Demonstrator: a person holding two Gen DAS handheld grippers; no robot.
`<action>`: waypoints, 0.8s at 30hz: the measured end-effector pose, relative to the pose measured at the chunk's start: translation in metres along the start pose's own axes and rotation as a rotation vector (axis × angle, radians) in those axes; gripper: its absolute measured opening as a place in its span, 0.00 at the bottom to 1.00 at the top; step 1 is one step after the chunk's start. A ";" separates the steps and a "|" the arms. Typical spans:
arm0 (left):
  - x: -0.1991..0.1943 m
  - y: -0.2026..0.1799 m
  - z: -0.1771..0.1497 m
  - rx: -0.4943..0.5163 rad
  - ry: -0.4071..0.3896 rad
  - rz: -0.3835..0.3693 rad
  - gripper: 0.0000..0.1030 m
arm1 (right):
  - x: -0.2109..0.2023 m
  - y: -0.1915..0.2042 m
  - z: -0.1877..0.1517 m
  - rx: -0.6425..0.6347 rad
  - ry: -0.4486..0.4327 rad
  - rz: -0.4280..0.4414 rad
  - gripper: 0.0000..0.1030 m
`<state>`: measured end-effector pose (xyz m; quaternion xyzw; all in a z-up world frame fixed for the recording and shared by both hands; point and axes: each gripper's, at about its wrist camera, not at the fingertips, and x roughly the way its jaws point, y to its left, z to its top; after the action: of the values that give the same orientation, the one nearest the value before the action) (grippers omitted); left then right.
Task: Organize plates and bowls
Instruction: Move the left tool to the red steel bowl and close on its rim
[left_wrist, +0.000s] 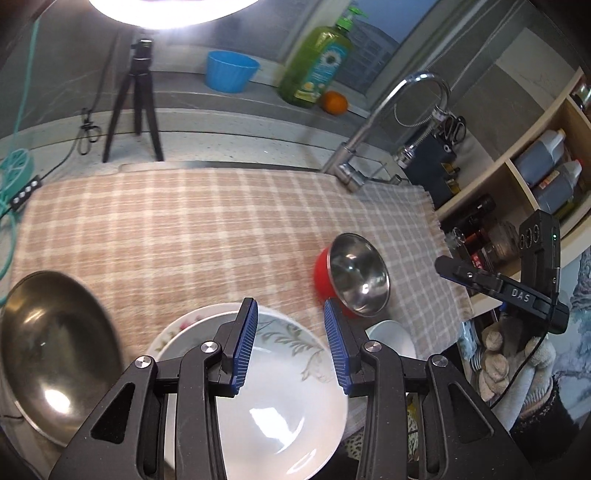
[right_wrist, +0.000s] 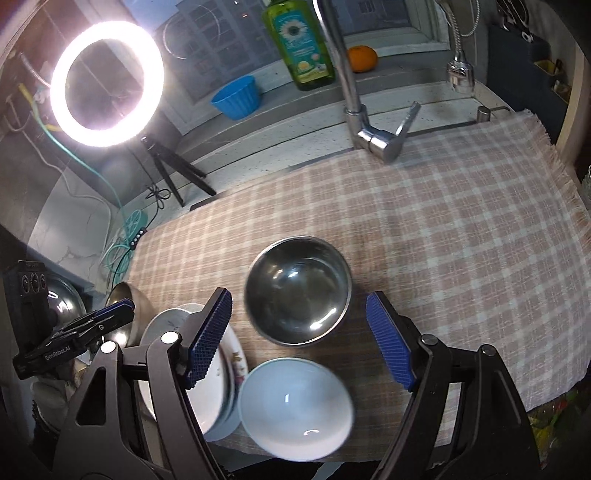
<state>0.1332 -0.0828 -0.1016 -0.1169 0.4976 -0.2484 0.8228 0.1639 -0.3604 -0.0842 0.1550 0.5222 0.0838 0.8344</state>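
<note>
While both tools hang over the checked cloth (right_wrist: 461, 221) that covers the worktop, we see neither of them holding anything. In the right wrist view, our right tool (right_wrist: 299, 343) stands wide open, its blue pads well apart, and the steel bowl (right_wrist: 297, 291) with the red outside sits upright in the centre of the frame, just ahead of the gap between the pads. The small white bowl (right_wrist: 295, 410) lies lower in the frame, nearer the tool's body and just beside the steel bowl; whether the two touch we cannot tell. At lower left of that frame the stacked plates (right_wrist: 221, 373) are partly hidden behind the left pad. In the left wrist view, our left tool (left_wrist: 290, 347) is open too, though less widely, and hovers above the white plate (left_wrist: 273, 417) that rests on a floral plate (left_wrist: 173, 332) at bottom centre; the pads seem clear of the rim, not gripping it. A large steel basin (left_wrist: 48, 350) sits at lower left of that frame. We judge that the right hand is the nearer one to both bowls, so nesting them falls to it: the steel bowl lies straight ahead, and a round bowl offers no long axis to align with.
</note>
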 end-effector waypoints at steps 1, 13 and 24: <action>0.007 -0.004 0.002 0.005 0.011 -0.002 0.35 | 0.003 -0.004 0.001 0.005 0.007 0.002 0.76; 0.070 -0.033 0.016 0.021 0.101 -0.026 0.31 | 0.037 -0.036 0.004 0.032 0.093 0.024 0.47; 0.102 -0.037 0.022 0.000 0.152 -0.018 0.20 | 0.063 -0.054 0.003 0.094 0.161 0.083 0.35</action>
<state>0.1807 -0.1688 -0.1530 -0.1023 0.5575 -0.2636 0.7805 0.1931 -0.3929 -0.1553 0.2082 0.5840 0.1061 0.7774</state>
